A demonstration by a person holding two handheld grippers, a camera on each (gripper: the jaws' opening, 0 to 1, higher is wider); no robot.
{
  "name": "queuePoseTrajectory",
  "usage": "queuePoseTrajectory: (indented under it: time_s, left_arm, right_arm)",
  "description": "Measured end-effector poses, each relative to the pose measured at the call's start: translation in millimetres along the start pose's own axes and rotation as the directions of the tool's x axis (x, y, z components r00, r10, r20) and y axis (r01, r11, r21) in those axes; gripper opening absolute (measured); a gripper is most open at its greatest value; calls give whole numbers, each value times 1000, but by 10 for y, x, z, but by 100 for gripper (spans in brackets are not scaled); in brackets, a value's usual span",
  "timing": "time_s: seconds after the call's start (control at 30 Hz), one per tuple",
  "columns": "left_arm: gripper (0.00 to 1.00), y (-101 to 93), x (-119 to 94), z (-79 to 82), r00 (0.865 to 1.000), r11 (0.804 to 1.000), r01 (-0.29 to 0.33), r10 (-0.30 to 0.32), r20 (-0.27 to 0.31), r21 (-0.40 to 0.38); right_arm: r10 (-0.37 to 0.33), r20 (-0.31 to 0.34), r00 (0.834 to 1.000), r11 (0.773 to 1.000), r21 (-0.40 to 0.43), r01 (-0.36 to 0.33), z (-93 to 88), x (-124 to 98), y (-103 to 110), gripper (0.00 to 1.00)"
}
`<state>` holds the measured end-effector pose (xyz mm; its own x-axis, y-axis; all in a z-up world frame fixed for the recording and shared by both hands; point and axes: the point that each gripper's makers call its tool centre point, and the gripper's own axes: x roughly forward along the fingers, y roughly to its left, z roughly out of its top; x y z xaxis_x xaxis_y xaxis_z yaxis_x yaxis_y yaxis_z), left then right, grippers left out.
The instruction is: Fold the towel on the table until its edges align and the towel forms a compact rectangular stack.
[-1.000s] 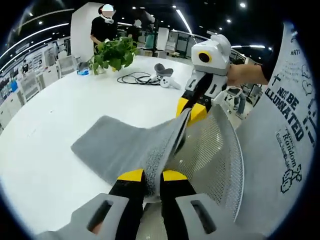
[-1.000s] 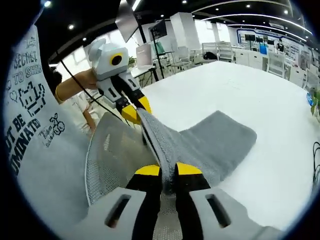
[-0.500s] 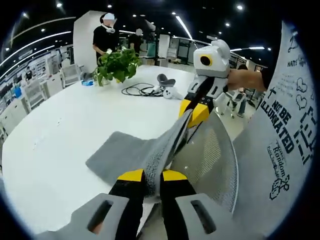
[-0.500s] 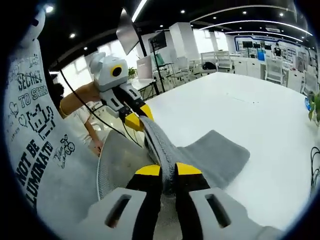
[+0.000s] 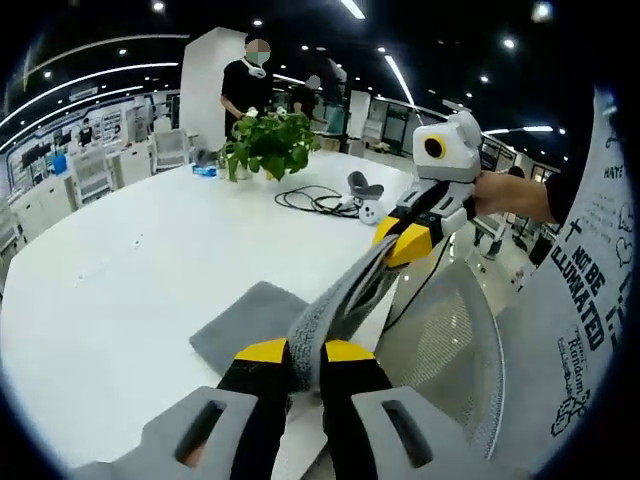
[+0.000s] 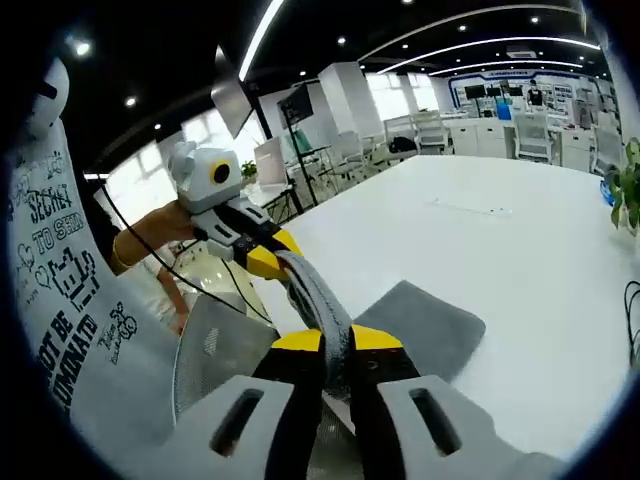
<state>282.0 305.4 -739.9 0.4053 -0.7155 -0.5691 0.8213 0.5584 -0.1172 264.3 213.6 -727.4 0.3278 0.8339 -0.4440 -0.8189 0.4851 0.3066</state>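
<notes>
Grey towel (image 5: 300,325) is lifted along one edge, that edge stretched taut between the two grippers above the near rim of the white worktop (image 5: 130,250). Its long axis runs gripper to gripper; the rest slopes down and away, far end lying flat on the worktop. In the right gripper view the towel (image 6: 420,325) has its flat part to the right of the raised edge.

Left gripper (image 5: 304,352): yellow-tipped jaws closed down on the towel edge, cloth pinched between them, barely a gap. Right gripper (image 6: 336,340): same, jaws clamped on the other end of that edge.

Each gripper shows in the other's view: right gripper (image 5: 408,238) at upper right, left gripper (image 6: 268,256) at upper left, both gripping the towel and held by the person's hands.

Mesh chair back (image 5: 450,350) sits just below the raised edge. Potted plant (image 5: 268,145) and black cable (image 5: 312,200) lie on the far part of the worktop, well apart from the towel.
</notes>
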Motion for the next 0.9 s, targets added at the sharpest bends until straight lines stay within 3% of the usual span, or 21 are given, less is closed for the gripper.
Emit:
queuePoseTrajectory:
  time_s: [0.3,0.43,0.9]
  left_arm:
    - [12,352,318,-64,999,1000,16,-17,-37,-27]
    - [12,482,516,-159,996,998,36,-40,-75,-46]
    - [12,842,991,-434,992,994,30,-43,-117,-109]
  right_arm:
    - [8,-24,1000,999,49,-7,-13,228,-428,6]
    - [10,-41,999,994,108,-6,-114,337,-619,6]
    - [6,-82,997,990,144,6,-277,645,-1109,6]
